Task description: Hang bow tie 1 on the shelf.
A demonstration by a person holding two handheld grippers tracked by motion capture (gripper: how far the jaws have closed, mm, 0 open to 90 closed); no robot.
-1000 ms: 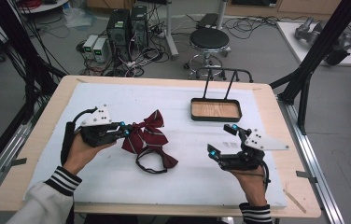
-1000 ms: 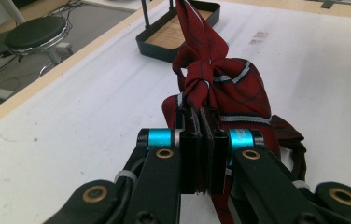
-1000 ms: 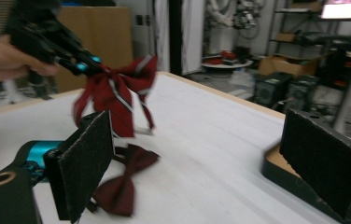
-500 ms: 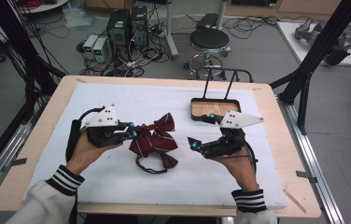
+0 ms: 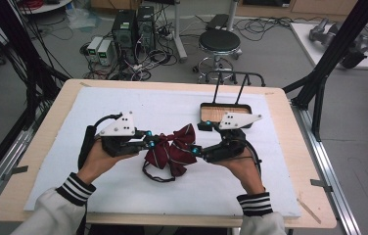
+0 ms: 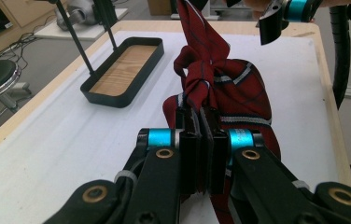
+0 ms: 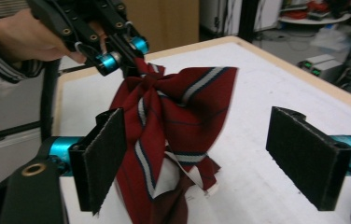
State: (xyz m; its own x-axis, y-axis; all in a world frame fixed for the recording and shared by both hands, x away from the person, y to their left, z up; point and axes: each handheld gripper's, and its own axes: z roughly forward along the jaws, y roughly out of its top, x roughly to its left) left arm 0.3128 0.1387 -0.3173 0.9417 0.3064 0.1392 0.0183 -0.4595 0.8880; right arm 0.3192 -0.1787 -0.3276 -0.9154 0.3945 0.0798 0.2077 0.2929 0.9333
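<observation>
While the dark red striped bow tie (image 5: 174, 151) hangs lifted just above the white mat (image 5: 123, 103) near the middle of the bench (image 5: 280, 105), its knot is pinched in the left hand-held gripper (image 5: 153, 142), whose jaws are pressed fully together on the fabric, as the left gripper view (image 6: 201, 123) shows close up. Its black neck strap (image 5: 155, 176) droops in a loop down onto the mat below. On the other side, the right hand-held gripper (image 5: 199, 137) stands with its jaws wide apart and has just been closing them; in the right gripper view (image 7: 211, 158) one wing of the bow lies between the pads, brushing the left pad (image 7: 101, 156) and well apart from the right one, so nothing is clamped there. Beyond the right hand sits a black tray (image 5: 206, 115) with a wooden floor and a tall wire handle; nothing lies in the part of it that shows
</observation>
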